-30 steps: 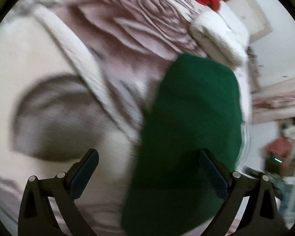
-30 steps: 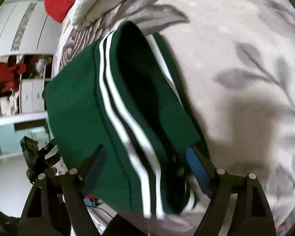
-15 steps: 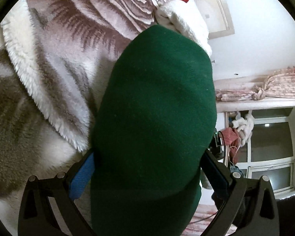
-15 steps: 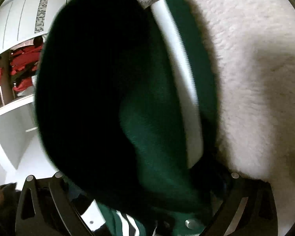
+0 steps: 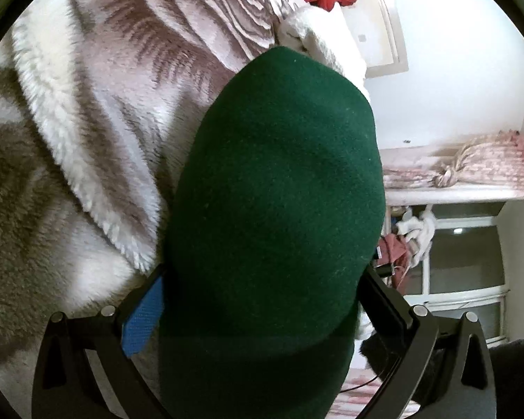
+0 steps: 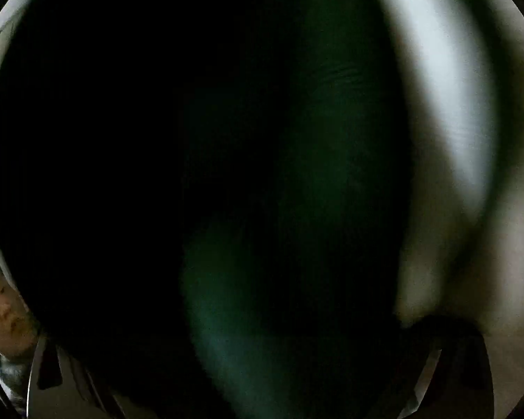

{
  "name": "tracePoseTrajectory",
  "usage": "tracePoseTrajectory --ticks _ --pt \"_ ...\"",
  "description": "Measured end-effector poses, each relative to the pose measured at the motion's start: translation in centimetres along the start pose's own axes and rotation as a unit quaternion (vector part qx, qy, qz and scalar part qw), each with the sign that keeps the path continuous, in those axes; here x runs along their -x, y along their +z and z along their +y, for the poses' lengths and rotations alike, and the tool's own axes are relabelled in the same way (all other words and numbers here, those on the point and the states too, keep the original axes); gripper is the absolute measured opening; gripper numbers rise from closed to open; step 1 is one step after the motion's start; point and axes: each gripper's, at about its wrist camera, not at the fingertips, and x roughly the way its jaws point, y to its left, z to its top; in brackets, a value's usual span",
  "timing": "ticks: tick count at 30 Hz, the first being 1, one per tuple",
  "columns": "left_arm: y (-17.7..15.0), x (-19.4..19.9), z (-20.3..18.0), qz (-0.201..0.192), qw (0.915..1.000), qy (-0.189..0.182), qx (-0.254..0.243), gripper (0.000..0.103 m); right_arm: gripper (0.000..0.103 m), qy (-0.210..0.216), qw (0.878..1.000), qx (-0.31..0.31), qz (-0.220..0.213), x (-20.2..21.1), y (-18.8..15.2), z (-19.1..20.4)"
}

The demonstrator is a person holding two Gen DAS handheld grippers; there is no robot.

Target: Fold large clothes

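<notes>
The green garment (image 5: 276,209) has come down onto the floral blanket (image 5: 97,111) at the bed's edge, where a moment ago it hung looser and further out. The left hand-held gripper (image 5: 258,300) stands wide, the folded bulk filling the gap between its fingers; whether the pads press I cannot tell. The right hand-held gripper's view is now smothered by dark green cloth (image 6: 297,174), its jaws spread as wide as they go. The fold looks laid, ready for release.
</notes>
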Motion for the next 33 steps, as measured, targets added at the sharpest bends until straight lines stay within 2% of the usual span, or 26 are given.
tracePoseTrajectory --ticks 3,5,7,11,17,24,29,33 --pt "0.2 0.2 0.1 -0.005 0.9999 -0.005 0.009 0.103 0.101 -0.013 0.999 -0.005 -0.030 -1.0 0.0 0.1" --pt "0.1 0.3 -0.9 -0.018 0.9998 0.001 -0.009 0.103 0.084 -0.023 0.998 0.002 -0.059 -0.6 -1.0 0.6" --pt "0.0 0.1 -2.3 -0.022 0.9991 0.007 -0.034 0.100 0.072 -0.027 0.997 0.002 -0.076 -0.4 -2.1 1.0" --pt "0.8 0.7 -4.6 -0.030 0.9977 -0.003 -0.061 0.097 0.061 -0.010 0.993 0.012 -0.113 -0.2 -4.1 3.3" --pt "3.7 1.0 -8.0 -0.019 0.9953 -0.004 -0.095 0.097 0.060 0.005 0.989 0.027 -0.145 -0.1 -5.0 7.8" --pt "8.2 0.5 -13.2 -0.007 0.9899 -0.022 -0.140 0.097 0.060 -0.003 0.981 0.054 -0.184 2.2 -3.9 13.9" --pt "14.1 -1.2 -19.2 0.001 0.9855 -0.047 -0.163 0.097 0.060 -0.010 0.972 0.070 -0.225 5.9 -1.8 19.5" --pt "20.4 -3.3 -23.9 0.004 0.9805 -0.064 -0.186 0.097 0.060 -0.017 0.962 0.090 -0.256 9.9 2.3 24.6"
